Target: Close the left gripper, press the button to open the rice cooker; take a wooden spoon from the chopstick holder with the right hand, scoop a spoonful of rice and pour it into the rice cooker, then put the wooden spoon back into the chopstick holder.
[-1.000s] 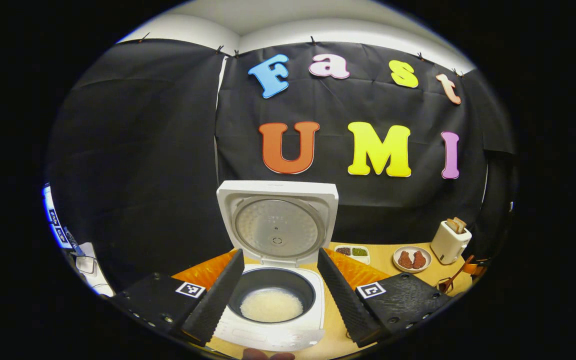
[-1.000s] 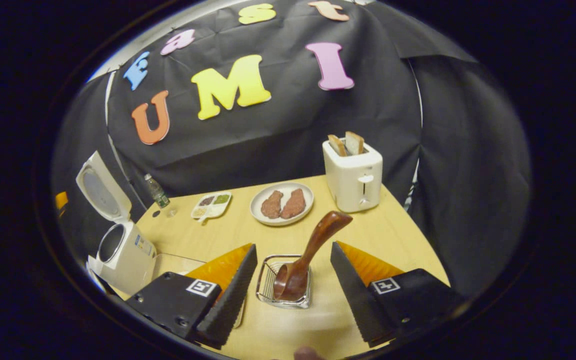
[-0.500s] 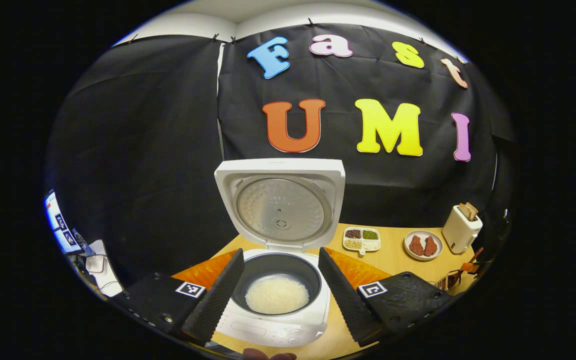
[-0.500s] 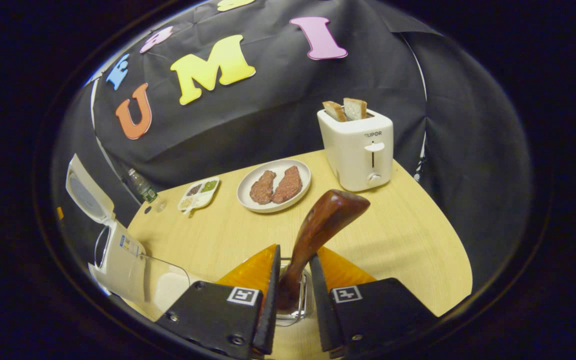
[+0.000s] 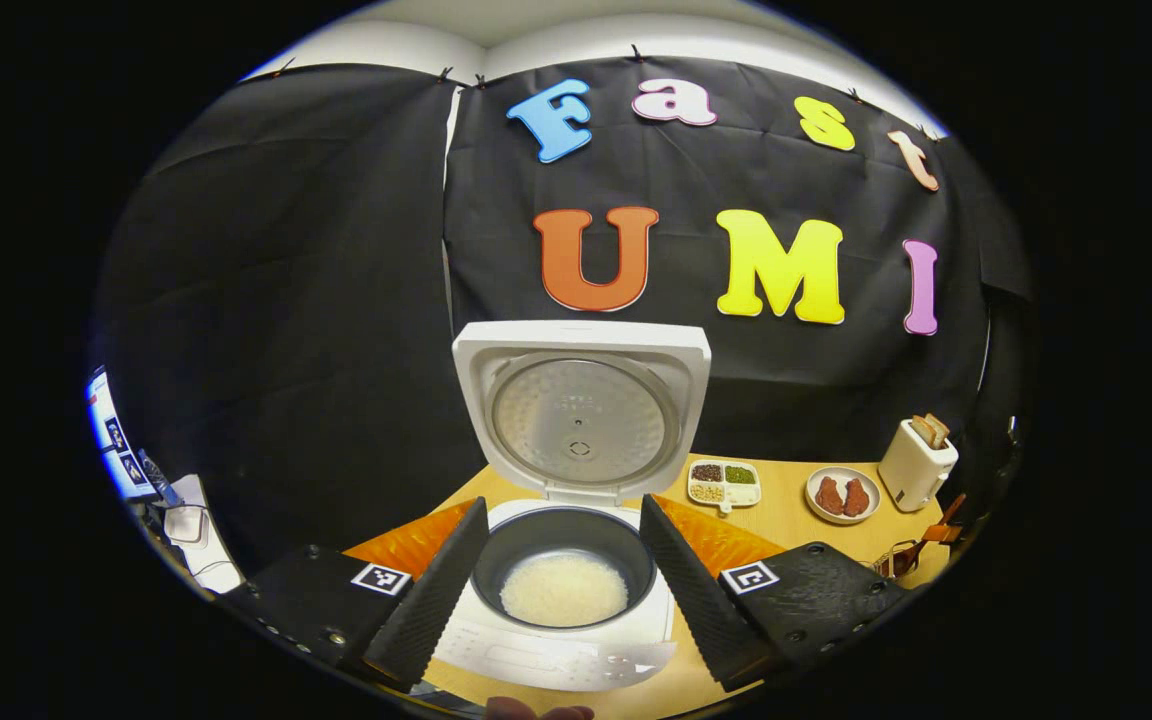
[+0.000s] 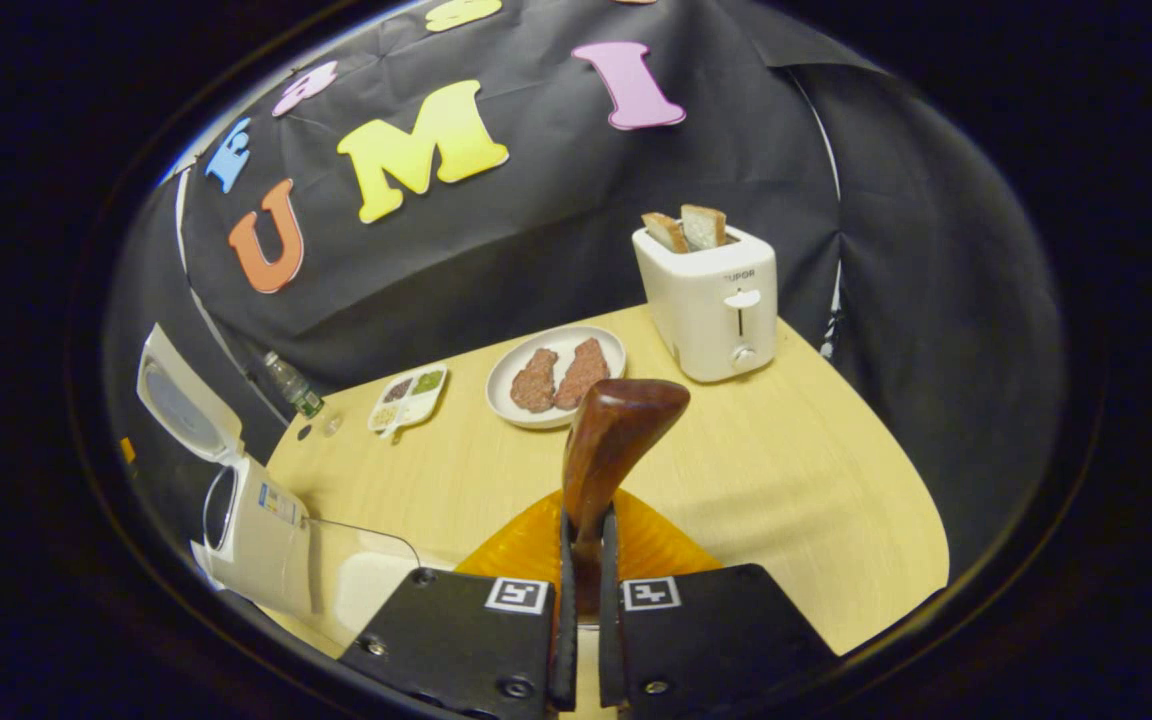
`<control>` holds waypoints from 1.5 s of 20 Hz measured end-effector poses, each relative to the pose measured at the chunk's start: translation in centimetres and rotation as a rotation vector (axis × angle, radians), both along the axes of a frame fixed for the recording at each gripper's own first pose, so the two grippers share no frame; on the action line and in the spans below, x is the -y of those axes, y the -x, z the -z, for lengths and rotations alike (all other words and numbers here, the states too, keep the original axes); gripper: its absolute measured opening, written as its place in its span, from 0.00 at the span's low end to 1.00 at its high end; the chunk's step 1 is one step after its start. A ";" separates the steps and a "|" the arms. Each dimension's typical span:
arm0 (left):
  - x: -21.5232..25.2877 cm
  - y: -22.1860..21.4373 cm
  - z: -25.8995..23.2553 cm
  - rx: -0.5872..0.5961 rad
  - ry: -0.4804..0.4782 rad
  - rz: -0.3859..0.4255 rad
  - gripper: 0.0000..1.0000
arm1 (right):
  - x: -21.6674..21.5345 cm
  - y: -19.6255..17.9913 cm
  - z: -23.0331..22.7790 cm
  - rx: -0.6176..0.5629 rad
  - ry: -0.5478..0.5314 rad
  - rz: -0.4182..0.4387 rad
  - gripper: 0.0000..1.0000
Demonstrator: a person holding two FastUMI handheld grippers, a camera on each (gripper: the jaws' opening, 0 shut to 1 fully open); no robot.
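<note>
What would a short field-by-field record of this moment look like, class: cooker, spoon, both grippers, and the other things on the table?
Rice cooker: lid up, white rice in the dark inner pot
Wooden spoon: handle clamped by the right gripper, pointing up and away from the camera
Right gripper: jaws shut on the spoon
Left gripper: jaws wide apart, holding nothing, facing the cooker
Toaster: two slices standing in the slots
Plate: two brown pieces of food
Divided dish: small portions, beside the plate
Table: pale wood
</note>
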State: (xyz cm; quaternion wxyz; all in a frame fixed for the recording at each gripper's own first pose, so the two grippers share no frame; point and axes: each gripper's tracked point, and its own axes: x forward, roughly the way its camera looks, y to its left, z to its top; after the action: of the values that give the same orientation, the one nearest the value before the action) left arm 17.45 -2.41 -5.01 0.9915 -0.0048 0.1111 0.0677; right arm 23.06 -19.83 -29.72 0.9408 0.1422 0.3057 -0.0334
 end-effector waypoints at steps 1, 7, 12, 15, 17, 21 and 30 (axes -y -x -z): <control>-0.6 0.2 0.0 0.006 0.010 0.002 0.97 | 0.0 0.1 -1.1 0.020 0.012 0.007 0.12; -3.1 1.4 -0.1 0.045 0.057 0.050 0.97 | -2.9 1.7 -9.4 0.159 0.128 0.008 0.10; -4.5 2.2 -0.9 0.083 0.060 0.124 0.95 | -11.1 3.9 -11.7 0.218 0.179 -0.090 0.10; -5.2 3.0 -1.7 0.100 0.062 0.146 0.95 | -15.6 5.1 -8.9 0.185 0.197 -0.152 0.10; -5.8 3.8 -2.0 0.107 0.066 0.143 0.95 | -17.5 5.8 -6.3 0.159 0.236 -0.165 0.10; -7.2 5.6 -0.9 0.066 0.086 0.126 0.95 | -19.0 5.4 -2.8 0.177 0.367 -0.172 0.10; -9.8 7.4 0.0 0.030 0.076 0.084 0.95 | -20.3 5.2 1.8 0.153 0.467 -0.132 0.10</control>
State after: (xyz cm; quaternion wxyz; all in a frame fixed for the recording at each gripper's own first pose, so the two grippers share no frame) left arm 10.07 7.34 -5.01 0.9941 -0.0386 0.0986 0.0217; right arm 17.88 0.44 -31.57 0.9687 -0.0970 0.2264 -0.0309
